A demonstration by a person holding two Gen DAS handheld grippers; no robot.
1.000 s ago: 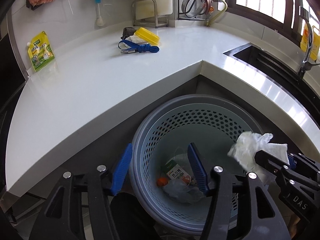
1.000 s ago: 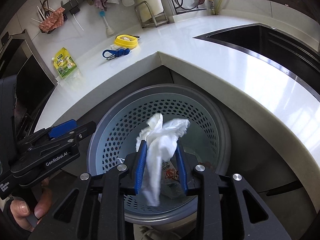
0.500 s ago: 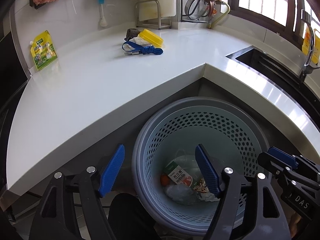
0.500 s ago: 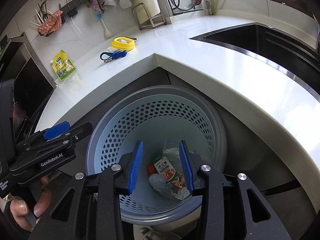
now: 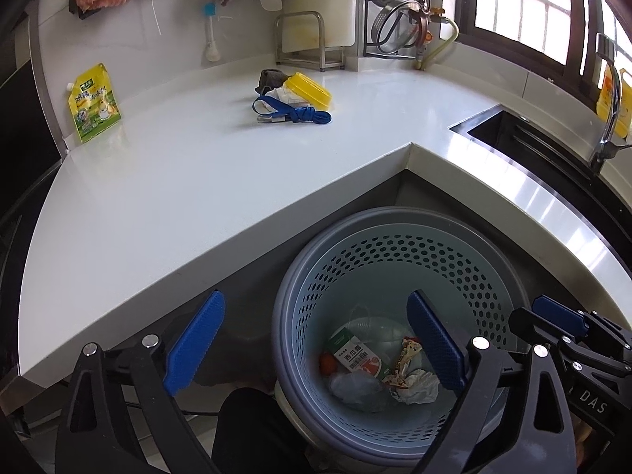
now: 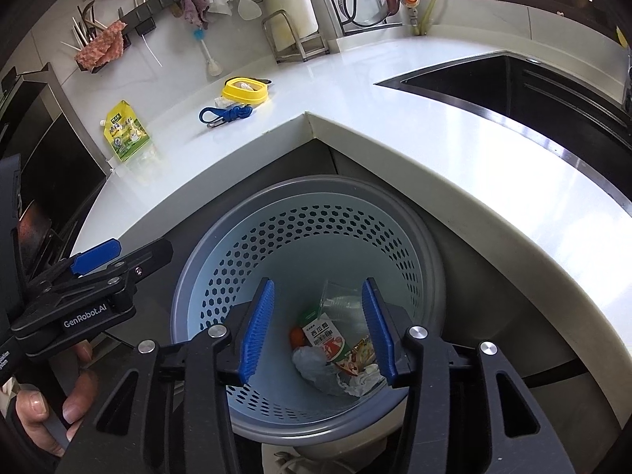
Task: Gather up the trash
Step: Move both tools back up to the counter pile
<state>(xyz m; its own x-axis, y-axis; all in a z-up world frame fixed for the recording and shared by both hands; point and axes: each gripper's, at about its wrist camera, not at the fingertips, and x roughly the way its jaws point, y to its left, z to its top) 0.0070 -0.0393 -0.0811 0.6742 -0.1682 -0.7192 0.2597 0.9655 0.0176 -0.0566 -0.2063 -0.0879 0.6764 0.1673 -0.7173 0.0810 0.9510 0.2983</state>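
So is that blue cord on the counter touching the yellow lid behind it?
Cannot tell. In the left wrist view the blue cord lies just in front of the yellow lid, and in the right wrist view too, but neither view plainly shows contact or a gap.

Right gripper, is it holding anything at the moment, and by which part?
Nothing. The right gripper is open and empty above the trash basket; the left gripper is open and empty too.

Your countertop: blue cord mid-counter | yellow lid just behind | green pouch at its far-left edge
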